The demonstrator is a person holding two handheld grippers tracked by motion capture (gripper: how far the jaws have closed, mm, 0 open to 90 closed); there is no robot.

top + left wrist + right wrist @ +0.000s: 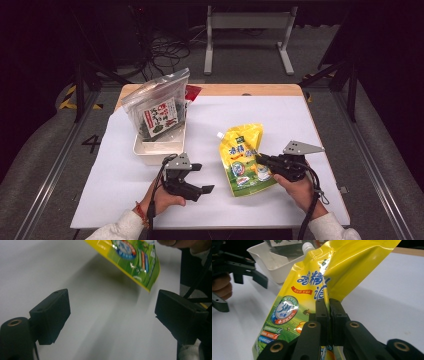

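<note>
The right gripper has its jaws pinched on the yellow pouch near the desk's right edge, the left gripper gapes empty; lift slowly, it sags.

The yellow pouch bears blue Chinese characters "鸡精" and a round badge reading "3鲜". The floor left of the worktop shows a painted "4".

Bright white table amid dark surroundings; motion-blurred left gripper view, soft pouch shadow.
</note>
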